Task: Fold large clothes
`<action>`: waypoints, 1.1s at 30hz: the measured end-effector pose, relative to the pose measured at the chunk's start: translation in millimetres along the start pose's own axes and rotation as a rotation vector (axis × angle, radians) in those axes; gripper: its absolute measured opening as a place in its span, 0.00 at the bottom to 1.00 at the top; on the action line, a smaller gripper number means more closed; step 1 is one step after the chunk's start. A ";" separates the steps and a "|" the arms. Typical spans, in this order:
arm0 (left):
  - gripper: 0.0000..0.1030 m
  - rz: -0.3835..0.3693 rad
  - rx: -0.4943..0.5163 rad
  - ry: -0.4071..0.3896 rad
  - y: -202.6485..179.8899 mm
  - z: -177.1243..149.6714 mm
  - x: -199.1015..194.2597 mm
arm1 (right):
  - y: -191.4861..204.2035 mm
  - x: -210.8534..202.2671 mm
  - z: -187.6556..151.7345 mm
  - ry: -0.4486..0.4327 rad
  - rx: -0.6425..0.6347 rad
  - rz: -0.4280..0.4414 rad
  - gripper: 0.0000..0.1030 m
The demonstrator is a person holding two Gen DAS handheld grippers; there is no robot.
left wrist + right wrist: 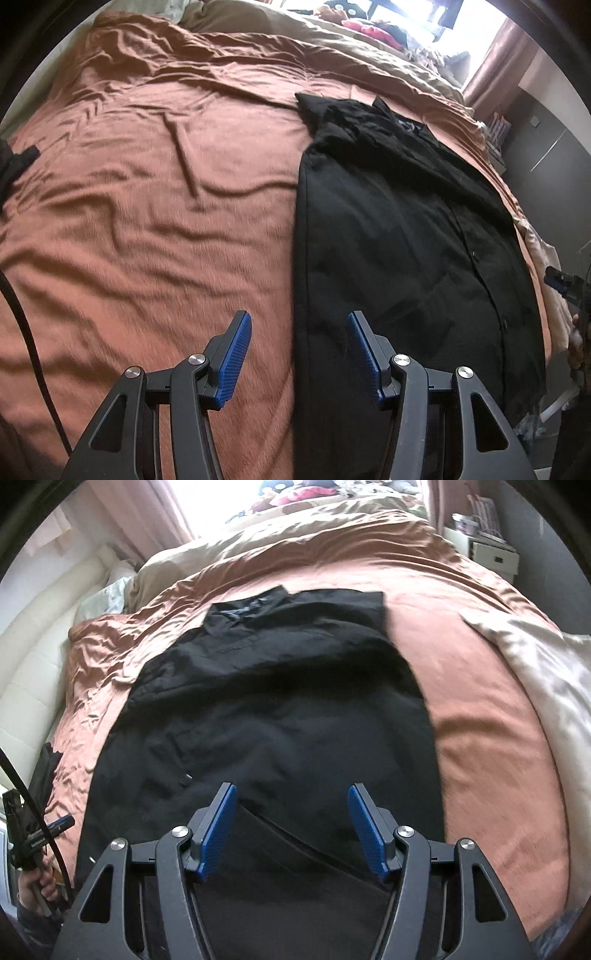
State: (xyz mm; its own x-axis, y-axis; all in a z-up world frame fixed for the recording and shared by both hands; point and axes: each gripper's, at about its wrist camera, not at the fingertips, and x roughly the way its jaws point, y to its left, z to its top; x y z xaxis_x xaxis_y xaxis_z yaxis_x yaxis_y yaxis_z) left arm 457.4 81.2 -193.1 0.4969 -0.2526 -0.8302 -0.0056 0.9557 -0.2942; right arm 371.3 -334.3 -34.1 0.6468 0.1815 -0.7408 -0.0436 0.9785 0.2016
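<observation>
A large black coat [399, 236] lies lengthwise on the rust-orange bedspread [155, 206], its sides folded in, collar at the far end. My left gripper [299, 321] is open and empty, hovering over the coat's left edge near the hem. In the right wrist view the coat [273, 709] fills the middle of the bedspread [480, 709]. My right gripper [291, 794] is open and empty above the coat's near end. The right gripper also shows at the right edge of the left wrist view [565, 284], and the left gripper at the left edge of the right wrist view [29, 834].
A beige duvet [369, 48] and pillows lie at the head of the bed under a bright window. A white sheet [546, 664] hangs over the bed's right side. A white nightstand [487, 550] stands at the far right. A black cable [26, 332] runs at the left.
</observation>
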 end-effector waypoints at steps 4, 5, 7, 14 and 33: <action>0.54 -0.025 -0.005 0.031 -1.4 -18.8 3.6 | -27.1 -4.9 -17.1 0.008 0.042 0.001 0.59; 0.54 -0.026 -0.005 0.037 -1.6 -22.2 4.2 | -35.0 -6.7 -23.7 0.011 0.051 -0.001 0.59; 0.52 -0.040 -0.013 0.052 -0.8 -31.8 5.9 | -45.5 -10.3 -33.5 0.011 0.067 -0.002 0.59; 0.42 -0.103 -0.051 0.066 2.1 -52.2 -0.8 | -83.9 -20.9 -71.6 0.020 0.149 0.050 0.59; 0.41 -0.405 -0.266 0.102 29.5 -101.6 -23.1 | -149.0 -46.4 -168.6 0.007 0.418 0.471 0.50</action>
State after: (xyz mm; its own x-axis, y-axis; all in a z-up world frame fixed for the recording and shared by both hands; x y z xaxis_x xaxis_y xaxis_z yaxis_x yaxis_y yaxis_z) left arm 357.5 99.9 -230.7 0.4177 -0.6219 -0.6624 -0.0580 0.7093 -0.7025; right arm 219.5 -472.0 -137.7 0.6260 0.5852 -0.5154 -0.0198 0.6727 0.7396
